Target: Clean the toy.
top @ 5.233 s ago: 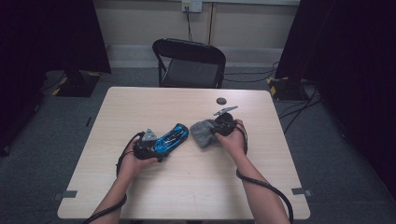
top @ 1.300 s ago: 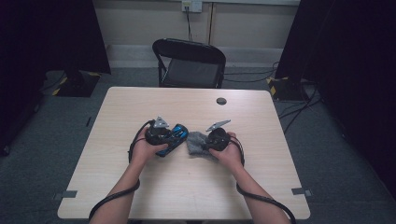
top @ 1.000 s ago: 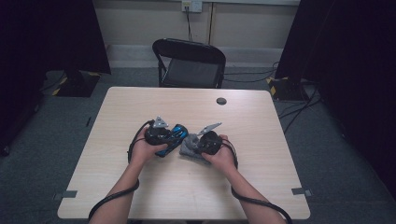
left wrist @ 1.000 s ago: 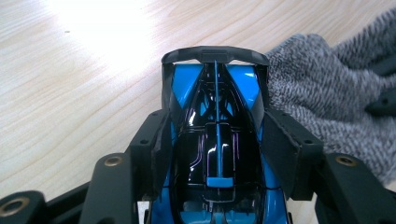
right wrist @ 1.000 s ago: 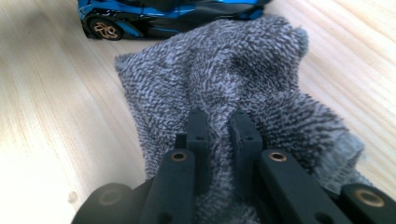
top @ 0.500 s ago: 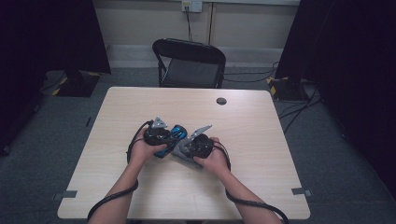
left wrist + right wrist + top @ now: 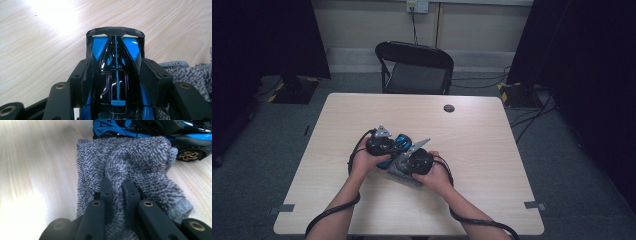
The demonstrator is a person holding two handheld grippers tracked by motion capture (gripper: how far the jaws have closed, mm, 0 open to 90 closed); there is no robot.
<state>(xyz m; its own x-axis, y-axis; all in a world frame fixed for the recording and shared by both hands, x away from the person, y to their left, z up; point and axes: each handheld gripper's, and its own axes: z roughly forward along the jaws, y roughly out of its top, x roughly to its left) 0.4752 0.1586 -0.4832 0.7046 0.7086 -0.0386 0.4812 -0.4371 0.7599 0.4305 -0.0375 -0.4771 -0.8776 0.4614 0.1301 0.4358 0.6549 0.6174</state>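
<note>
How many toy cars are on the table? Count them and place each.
1. The blue and black toy car sits near the table's middle, clamped in the left gripper, with the grey cloth against its side. None seems hidden.

No readable text or labels anywhere.

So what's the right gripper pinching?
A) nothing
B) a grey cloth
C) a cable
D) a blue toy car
B: in the right gripper view the right gripper has its jaws closed on a fold of the grey cloth, while the car sits between the left gripper's jaws.
</note>
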